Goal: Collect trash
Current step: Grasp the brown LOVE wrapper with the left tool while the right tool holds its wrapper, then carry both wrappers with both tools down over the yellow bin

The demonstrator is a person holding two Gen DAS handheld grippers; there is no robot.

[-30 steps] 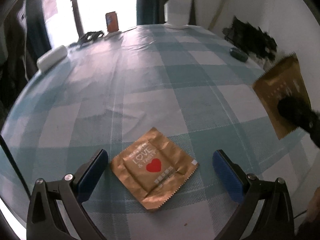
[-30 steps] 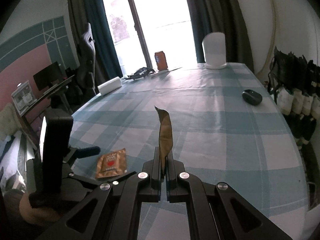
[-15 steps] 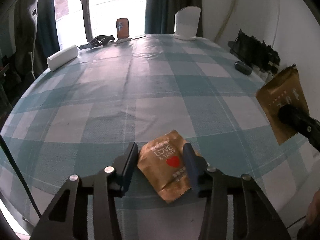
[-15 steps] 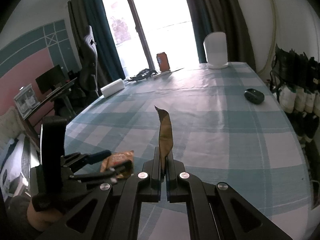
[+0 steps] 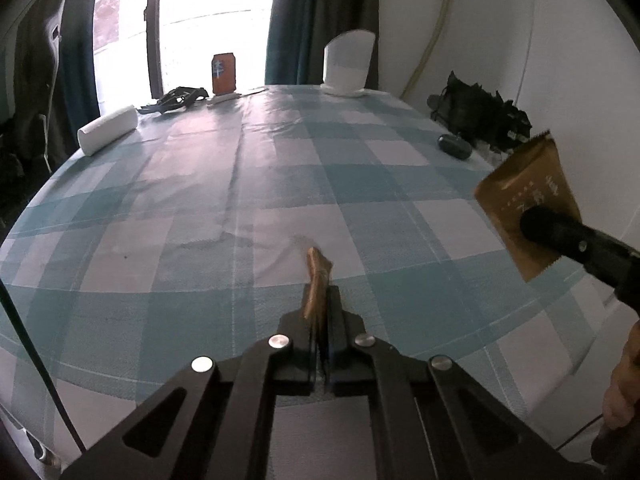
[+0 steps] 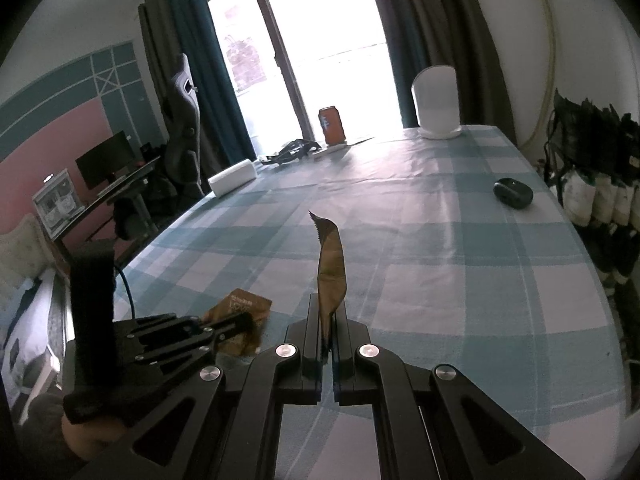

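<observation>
My left gripper (image 5: 320,300) is shut on a small golden-brown wrapper (image 5: 317,280), pinched edge-on and standing up between the pads just above the checked tablecloth (image 5: 280,184). The right wrist view shows that left gripper (image 6: 240,322) at lower left, holding the same wrapper (image 6: 246,306). My right gripper (image 6: 329,320) is shut on a second brown sachet (image 6: 331,264) with a serrated top edge, held upright. In the left wrist view this sachet (image 5: 524,188) hangs at the right, flat side on, clamped by the right gripper's fingers (image 5: 560,232).
At the table's far end stand an orange can (image 5: 224,73), a white jug-like container (image 5: 349,63), a black tangled item (image 5: 176,98) and a white roll (image 5: 107,129). A dark oval object (image 5: 454,146) lies near the right edge. Black bags (image 6: 592,152) line the right wall.
The left gripper's jaws closed from wide open onto the heart-printed wrapper lying flat on the cloth; the wrapper now stands crumpled between them. The right gripper kept still with its sachet.
</observation>
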